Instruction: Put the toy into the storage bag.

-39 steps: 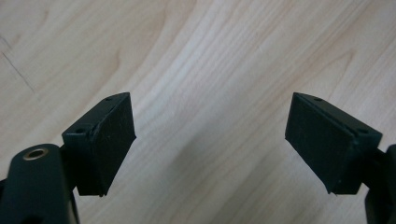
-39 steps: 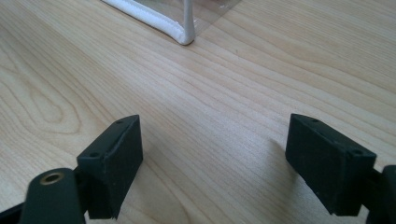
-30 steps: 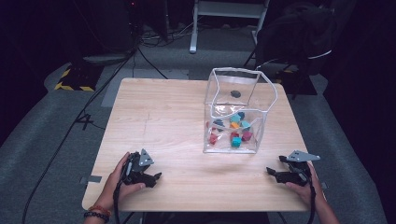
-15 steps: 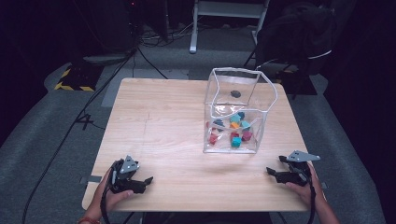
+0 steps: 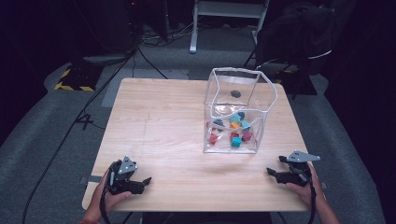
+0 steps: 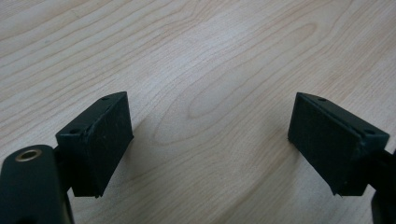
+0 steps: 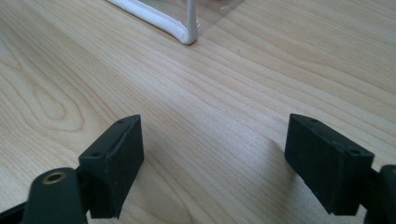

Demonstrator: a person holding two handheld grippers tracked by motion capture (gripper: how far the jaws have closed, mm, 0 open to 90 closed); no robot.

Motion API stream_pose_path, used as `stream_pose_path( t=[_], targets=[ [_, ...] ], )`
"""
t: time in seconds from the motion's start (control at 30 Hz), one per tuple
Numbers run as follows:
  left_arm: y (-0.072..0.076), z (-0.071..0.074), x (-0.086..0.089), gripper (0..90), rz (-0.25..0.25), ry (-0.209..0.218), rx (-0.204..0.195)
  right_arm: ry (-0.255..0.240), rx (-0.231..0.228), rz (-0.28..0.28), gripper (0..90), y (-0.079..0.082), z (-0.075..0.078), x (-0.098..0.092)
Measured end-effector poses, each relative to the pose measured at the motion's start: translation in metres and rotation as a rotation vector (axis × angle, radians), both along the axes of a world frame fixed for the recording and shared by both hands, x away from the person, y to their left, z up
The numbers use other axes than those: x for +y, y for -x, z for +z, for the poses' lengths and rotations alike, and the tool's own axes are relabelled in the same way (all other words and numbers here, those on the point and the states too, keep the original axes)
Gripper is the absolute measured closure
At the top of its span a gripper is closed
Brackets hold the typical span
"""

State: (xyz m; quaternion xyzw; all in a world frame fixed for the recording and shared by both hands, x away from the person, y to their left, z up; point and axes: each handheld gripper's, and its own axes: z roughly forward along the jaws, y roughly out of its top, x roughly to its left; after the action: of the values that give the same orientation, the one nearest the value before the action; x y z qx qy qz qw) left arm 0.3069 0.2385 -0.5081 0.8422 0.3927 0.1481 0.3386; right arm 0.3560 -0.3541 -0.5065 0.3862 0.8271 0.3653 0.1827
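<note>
A clear soft-walled box (image 5: pixel 233 71) with white edging stands on the right half of the wooden table (image 5: pixel 159 121). Several small coloured blocks (image 5: pixel 233 131) lie on its bottom. My left gripper (image 5: pixel 142 183) rests near the table's front left corner, pointing right, and it is open. In the left gripper view its jaws (image 6: pixel 210 116) stand wide apart over bare wood. My right gripper (image 5: pixel 274 165) sits near the front right corner, open and pointing left toward the box. In the right gripper view, bare wood lies between its jaws (image 7: pixel 212 126), with the box's near corner (image 7: pixel 187 32) farther ahead.
A small dark spot (image 5: pixel 236 93) shows on or behind the box's far wall. Cables (image 5: pixel 93 102) run over the grey floor left of the table. A white stand (image 5: pixel 224 18) and a black bag (image 5: pixel 299 37) sit behind the table.
My left gripper has shifted left and toward the table's front edge. The right gripper and the box have stayed put.
</note>
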Motion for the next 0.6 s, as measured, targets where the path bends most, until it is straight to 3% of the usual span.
stream_pose_path(
  t=[0.6],
  targets=[
    [-0.0012,0.0001,0.0000,14.1,0.003,0.000,0.001,-0.005,0.006,-0.004,19.5,-0.0003,-0.0001,0.0000]
  ],
)
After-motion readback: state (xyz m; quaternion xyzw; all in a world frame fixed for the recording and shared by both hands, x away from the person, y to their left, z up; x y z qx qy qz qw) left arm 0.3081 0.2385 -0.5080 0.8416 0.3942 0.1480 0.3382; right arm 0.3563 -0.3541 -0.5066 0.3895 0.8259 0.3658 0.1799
